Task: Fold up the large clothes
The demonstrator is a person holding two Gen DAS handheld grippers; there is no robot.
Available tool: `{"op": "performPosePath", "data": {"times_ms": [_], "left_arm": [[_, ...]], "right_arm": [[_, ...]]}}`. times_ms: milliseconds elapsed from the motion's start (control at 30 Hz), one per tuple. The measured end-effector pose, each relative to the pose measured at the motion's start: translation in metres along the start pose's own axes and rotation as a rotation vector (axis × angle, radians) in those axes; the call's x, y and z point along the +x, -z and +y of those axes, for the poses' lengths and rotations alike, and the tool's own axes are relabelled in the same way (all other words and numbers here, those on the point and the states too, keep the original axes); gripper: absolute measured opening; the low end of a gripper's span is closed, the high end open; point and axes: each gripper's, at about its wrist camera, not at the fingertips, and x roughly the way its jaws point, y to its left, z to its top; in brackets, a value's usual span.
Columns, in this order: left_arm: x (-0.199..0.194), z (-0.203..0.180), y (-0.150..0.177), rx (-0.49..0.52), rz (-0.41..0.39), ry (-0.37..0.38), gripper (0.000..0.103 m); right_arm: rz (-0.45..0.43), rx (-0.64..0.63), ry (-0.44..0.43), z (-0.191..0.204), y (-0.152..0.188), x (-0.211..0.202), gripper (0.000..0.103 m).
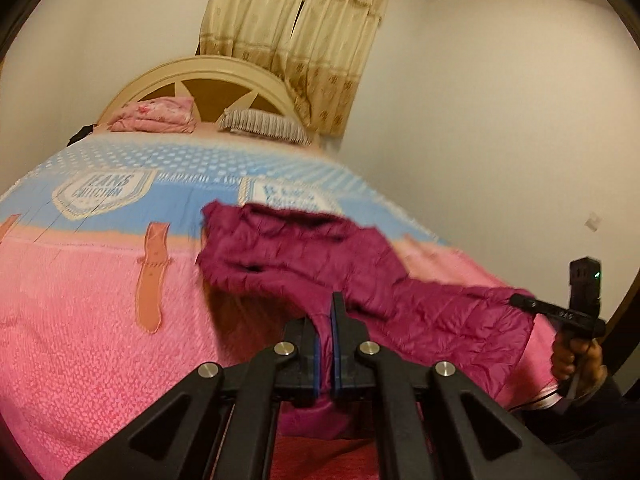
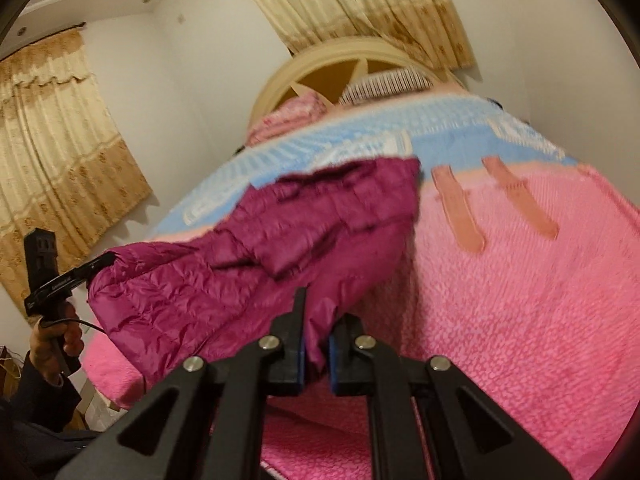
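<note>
One magenta quilted jacket hangs lifted over the near part of the bed, its near edge pinched at two places and its far part drooping back onto the cover; both views are smeared, so collar, sleeves and front or back cannot be told, and the far end is only a crumpled lump. Its long axis runs across the bed from left to right between the two grips, with the loose bulk pointing toward the headboard. The left gripper has its blue-padded fingers drawn narrow, clamped on a fold of the jacket that passes between them. The right gripper is likewise pinched tight on a bunched fold; seen from the left wrist view, its tips bite the jacket's right corner, and a hand grips its handle, the sleeve cut off by the picture's edge. On the pink and blue bedcover two orange strap prints show clearly. At the far end lie one folded pink blanket and one striped pillow. Two curtained windows show: one curtain on the left wall, another behind the headboard.
</note>
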Motion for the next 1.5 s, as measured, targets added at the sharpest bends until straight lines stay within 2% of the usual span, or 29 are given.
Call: {"op": "performPosePath", "data": {"times_ms": [200, 333, 533, 667, 800, 867, 1000, 1067, 1133, 1167, 1200, 1233, 1267, 1300, 1400, 1467, 1500], "left_arm": [[0.002, 0.034, -0.014, -0.102, -0.017, 0.014, 0.003], [0.030, 0.049, -0.027, -0.098, 0.000, -0.010, 0.003], [0.091, 0.072, -0.062, -0.081, 0.027, -0.055, 0.003], [0.142, 0.087, -0.082, -0.052, 0.051, -0.106, 0.003], [0.182, 0.099, -0.090, -0.034, 0.073, -0.173, 0.005], [0.203, 0.105, -0.091, -0.032, 0.102, -0.236, 0.006], [0.213, 0.108, -0.094, -0.031, 0.041, -0.267, 0.009], [0.214, 0.111, -0.097, -0.061, -0.002, -0.262, 0.011], [0.217, 0.118, -0.100, -0.094, -0.027, -0.285, 0.017], [0.221, 0.122, -0.102, -0.110, -0.028, -0.293, 0.033], [0.224, 0.127, -0.103, -0.124, -0.027, -0.310, 0.076], [0.227, 0.134, -0.103, -0.143, -0.024, -0.342, 0.097], [0.227, 0.142, -0.102, -0.171, -0.047, -0.356, 0.102], [0.227, 0.150, -0.101, -0.192, -0.054, -0.368, 0.102], [0.235, 0.157, -0.097, -0.204, -0.019, -0.392, 0.102], [0.237, 0.147, -0.095, -0.164, -0.011, -0.415, 0.102], [0.238, 0.137, -0.095, -0.123, -0.016, -0.452, 0.102]], "right_arm": [[-0.083, 0.029, -0.007, -0.013, -0.027, -0.012, 0.010], [-0.107, 0.063, -0.013, -0.025, -0.050, 0.003, 0.010], [-0.104, 0.061, 0.001, -0.031, -0.103, 0.056, 0.010], [-0.090, 0.066, 0.051, -0.040, -0.130, 0.095, 0.010], [-0.068, 0.084, 0.116, -0.059, -0.148, 0.142, 0.010], [-0.061, 0.096, 0.137, -0.069, -0.153, 0.158, 0.010], [-0.034, 0.138, 0.168, -0.095, -0.163, 0.193, 0.010], [-0.017, 0.132, 0.191, -0.102, -0.166, 0.211, 0.010], [-0.005, 0.129, 0.210, -0.109, -0.169, 0.226, 0.010], [-0.002, 0.131, 0.213, -0.111, -0.171, 0.231, 0.010], [0.003, 0.132, 0.216, -0.114, -0.173, 0.239, 0.010], [0.006, 0.134, 0.218, -0.117, -0.176, 0.245, 0.010], [0.010, 0.131, 0.219, -0.117, -0.178, 0.251, 0.010], [0.010, 0.121, 0.228, -0.118, -0.180, 0.257, 0.010], [0.018, 0.104, 0.249, -0.122, -0.182, 0.273, 0.010], [0.034, 0.105, 0.251, -0.125, -0.184, 0.284, 0.010], [0.029, 0.109, 0.244, -0.126, -0.186, 0.287, 0.012]]}}
